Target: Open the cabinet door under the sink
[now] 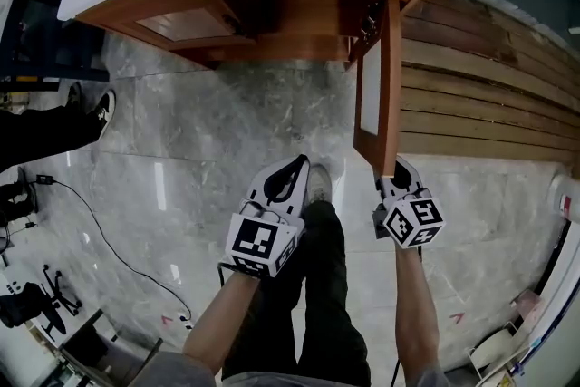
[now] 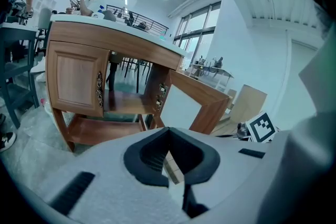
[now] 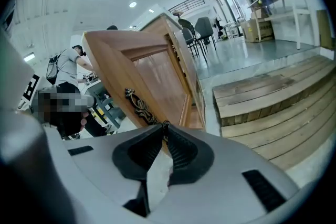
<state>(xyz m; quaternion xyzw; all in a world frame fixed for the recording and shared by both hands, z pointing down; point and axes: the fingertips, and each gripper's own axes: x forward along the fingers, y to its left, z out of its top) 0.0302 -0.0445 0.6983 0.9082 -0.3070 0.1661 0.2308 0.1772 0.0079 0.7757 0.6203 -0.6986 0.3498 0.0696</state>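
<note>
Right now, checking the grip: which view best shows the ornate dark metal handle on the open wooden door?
The right gripper view: the ornate dark metal handle runs to the right gripper, shut on its lower end. The head view shows the open wooden door nearly edge-on, the left gripper view its inner side; neither shows that handle.

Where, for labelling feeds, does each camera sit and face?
Head view: on the person's head, looking down at the cabinet; forearms, legs, left gripper, right gripper show.
Left gripper view: on that gripper, facing the cabinet; shut, empty jaws show.
Right gripper view: on that gripper, facing the open door; jaws shut on its handle.
Shared: all show the open door.
</note>
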